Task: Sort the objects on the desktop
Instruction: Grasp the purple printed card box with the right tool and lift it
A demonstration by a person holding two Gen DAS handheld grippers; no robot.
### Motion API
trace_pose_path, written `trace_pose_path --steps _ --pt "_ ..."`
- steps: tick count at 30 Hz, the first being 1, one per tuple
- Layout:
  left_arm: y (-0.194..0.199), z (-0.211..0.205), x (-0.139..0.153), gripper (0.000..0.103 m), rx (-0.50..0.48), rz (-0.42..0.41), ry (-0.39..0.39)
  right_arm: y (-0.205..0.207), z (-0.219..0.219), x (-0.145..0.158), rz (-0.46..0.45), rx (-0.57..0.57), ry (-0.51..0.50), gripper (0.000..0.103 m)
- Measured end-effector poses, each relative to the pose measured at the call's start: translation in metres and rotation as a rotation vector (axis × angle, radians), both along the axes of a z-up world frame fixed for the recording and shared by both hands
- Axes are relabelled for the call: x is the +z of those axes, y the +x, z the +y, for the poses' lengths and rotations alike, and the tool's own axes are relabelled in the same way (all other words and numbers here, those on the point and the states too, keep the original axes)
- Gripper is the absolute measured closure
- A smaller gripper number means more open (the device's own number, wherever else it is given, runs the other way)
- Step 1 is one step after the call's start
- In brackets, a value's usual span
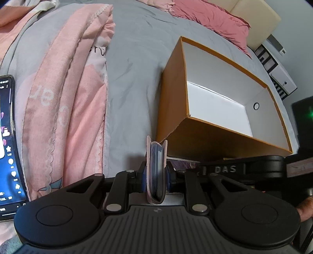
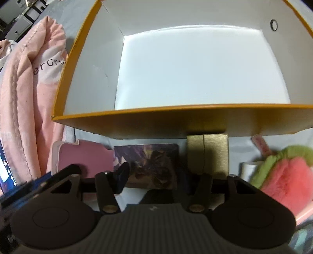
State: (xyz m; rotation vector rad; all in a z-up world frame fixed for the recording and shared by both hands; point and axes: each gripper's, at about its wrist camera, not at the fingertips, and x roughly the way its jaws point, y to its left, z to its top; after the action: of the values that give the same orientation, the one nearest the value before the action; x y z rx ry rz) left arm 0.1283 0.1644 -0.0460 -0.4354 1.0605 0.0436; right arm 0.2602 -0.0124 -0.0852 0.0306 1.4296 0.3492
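My left gripper [image 1: 156, 175] is shut on a thin pink-covered booklet [image 1: 156, 172] held edge-on, just left of the near corner of an orange box [image 1: 172, 101] with a white inside. My right gripper [image 2: 154, 175] is open, its fingers on either side of a dark purple picture box [image 2: 148, 164] that lies on the bed just before the orange box's [image 2: 176, 125] near wall. A gold box [image 2: 209, 156] lies to its right and a pink flat case [image 2: 82, 158] to its left.
A pink and green plush item [image 2: 281, 172] lies at the right, a white cup-like item [image 2: 250, 172] beside it. A pink quilt [image 1: 68, 109] covers the bed's left. A lit phone [image 1: 7, 148] stands far left. Pink pillows [image 1: 211, 17] lie beyond the box.
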Motion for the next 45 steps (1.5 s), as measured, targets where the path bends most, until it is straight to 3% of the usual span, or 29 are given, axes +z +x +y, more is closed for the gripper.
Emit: trace_pose_path --steps 4,9,16,23,29,33,38,42,45 --pt "-0.003 0.004 0.002 0.083 0.037 -0.012 0.001 -0.001 0.020 -0.006 0.026 -0.005 -0.048 0.024" --pt "-0.007 0.013 0.004 0.083 0.092 -0.025 -0.004 -0.007 0.023 -0.010 0.039 -0.049 -0.030 0.022" --pt "-0.004 0.015 0.002 0.083 0.088 -0.021 -0.015 -0.006 0.024 -0.009 -0.011 -0.011 -0.050 0.021" --pt "-0.007 0.024 0.002 0.084 0.135 -0.020 -0.032 -0.024 0.048 -0.014 -0.100 0.138 -0.147 0.021" --pt "-0.005 0.018 0.003 0.084 0.106 -0.019 -0.011 -0.043 0.046 -0.010 -0.203 0.379 -0.117 0.024" --pt "-0.005 0.021 0.003 0.084 0.123 -0.022 -0.020 -0.040 0.042 -0.012 -0.208 0.359 -0.136 0.022" --pt "-0.008 0.026 0.004 0.084 0.152 -0.028 -0.022 -0.054 0.062 -0.026 -0.250 0.461 -0.242 0.009" --pt "-0.006 0.028 0.002 0.084 0.148 -0.024 -0.033 -0.053 0.067 -0.037 -0.315 0.466 -0.331 0.010" --pt "-0.005 0.029 0.001 0.084 0.145 -0.025 -0.037 -0.046 0.062 -0.036 -0.308 0.457 -0.316 0.011"
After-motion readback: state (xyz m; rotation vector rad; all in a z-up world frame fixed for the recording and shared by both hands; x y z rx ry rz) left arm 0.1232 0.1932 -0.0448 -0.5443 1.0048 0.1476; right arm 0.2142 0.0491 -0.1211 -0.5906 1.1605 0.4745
